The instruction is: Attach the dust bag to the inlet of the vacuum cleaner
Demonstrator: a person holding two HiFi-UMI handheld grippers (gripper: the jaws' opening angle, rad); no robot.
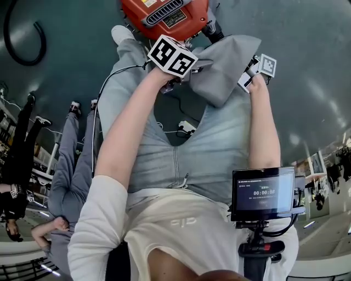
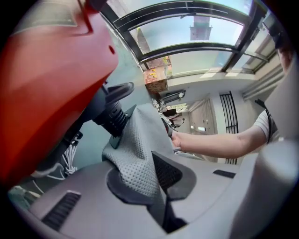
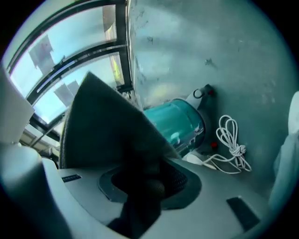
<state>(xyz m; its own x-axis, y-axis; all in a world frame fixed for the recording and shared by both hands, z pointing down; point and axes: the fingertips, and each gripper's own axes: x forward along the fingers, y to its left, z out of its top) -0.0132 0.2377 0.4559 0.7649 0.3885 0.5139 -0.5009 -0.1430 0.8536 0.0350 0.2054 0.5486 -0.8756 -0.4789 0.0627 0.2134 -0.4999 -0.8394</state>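
Beside vacuum cleaner (image 1: pixel 164 13) edge, dust bag (image 1: pixel 225 66)

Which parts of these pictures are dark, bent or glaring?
Right gripper view: the dust bag is backlit, nearly black near the jaws. Left gripper view: window frames bend strongly from the wide lens. Head view: soft glare streaks the floor.

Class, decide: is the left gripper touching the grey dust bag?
Touching. The left gripper view shows the left gripper with its jaws pinched on the dust bag fabric.
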